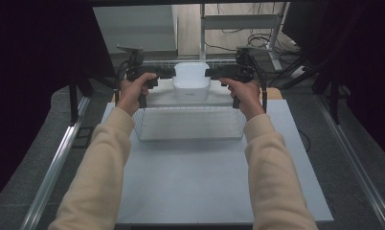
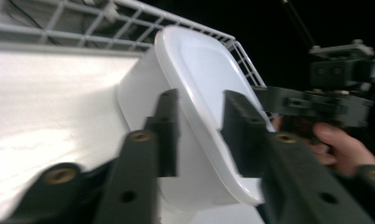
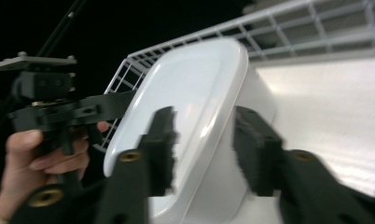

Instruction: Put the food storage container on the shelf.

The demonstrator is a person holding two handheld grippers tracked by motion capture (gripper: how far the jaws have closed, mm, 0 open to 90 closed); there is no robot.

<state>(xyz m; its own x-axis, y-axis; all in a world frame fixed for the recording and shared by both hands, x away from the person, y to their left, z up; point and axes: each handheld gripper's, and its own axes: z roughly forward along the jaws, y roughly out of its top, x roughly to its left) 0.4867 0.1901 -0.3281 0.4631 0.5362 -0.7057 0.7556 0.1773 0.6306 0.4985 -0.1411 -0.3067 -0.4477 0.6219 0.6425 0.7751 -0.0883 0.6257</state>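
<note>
The white lidded box (image 1: 191, 81) sits between the left gripper (image 2: 199, 135) and right gripper (image 3: 202, 149) (above the wire basket (image 1: 190, 125)), each gripper's open jaws straddling its rim.

The high view is dim and soft, with heavy black at the upper left and upper right corners of the frame; only the middle is lit, from above. The white container (image 1: 191, 81) at upper centre is the brightest spot, its lid washed out by glare. The pale table (image 1: 205, 187) reads an even grey-blue with faint shadows.

The left gripper view is smeared by motion blur: jaw edges streak, and the lower left of the frame blows out to white. Its upper right is pure black.

The right gripper view is blurred likewise, with jagged jaw edges, glare at right and black at upper left.
</note>
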